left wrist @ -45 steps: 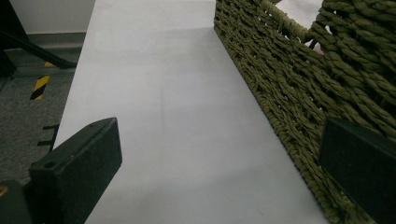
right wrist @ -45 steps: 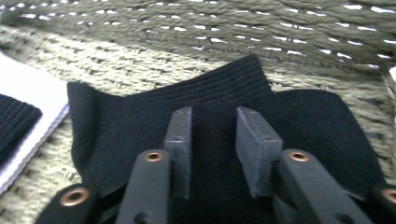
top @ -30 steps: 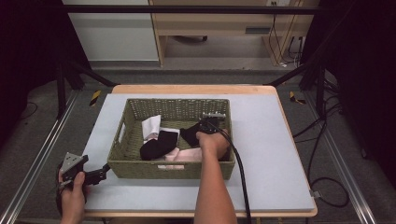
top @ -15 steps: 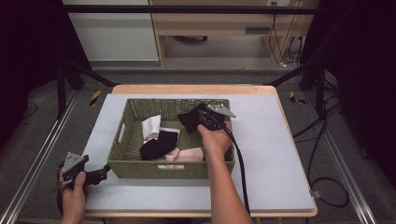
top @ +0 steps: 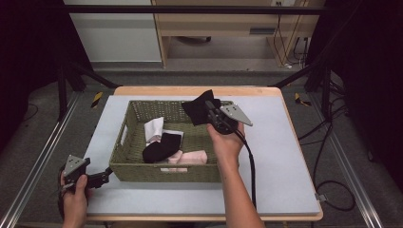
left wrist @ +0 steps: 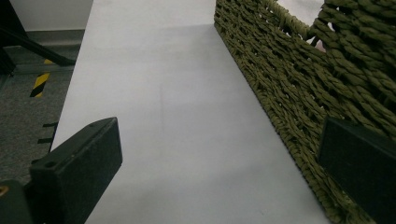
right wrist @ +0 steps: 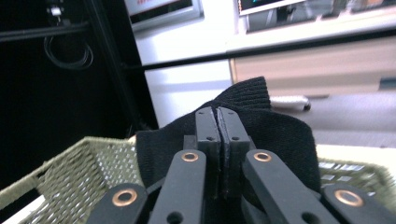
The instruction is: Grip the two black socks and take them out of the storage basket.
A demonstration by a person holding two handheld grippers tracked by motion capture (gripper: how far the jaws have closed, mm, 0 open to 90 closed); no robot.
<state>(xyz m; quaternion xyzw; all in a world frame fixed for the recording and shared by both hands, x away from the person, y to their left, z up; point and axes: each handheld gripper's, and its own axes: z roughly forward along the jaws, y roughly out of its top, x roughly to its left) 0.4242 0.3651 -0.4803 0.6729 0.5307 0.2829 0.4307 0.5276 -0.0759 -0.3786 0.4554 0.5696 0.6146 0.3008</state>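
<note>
My right gripper pinches a black sock above the basket, which holds white, black and pink socks; my left gripper, beside the basket, gapes empty.

I am working in what looks like a lab or test room. My worktop has a plain grey surface with a wooden edge and stands inside a frame of black metal struts. Aluminium rails run along the grey carpet to the left and right. Loose black cables trail on the right, yellow-and-black tape marks the floor, and a pale wooden bench stands at the far wall.
</note>
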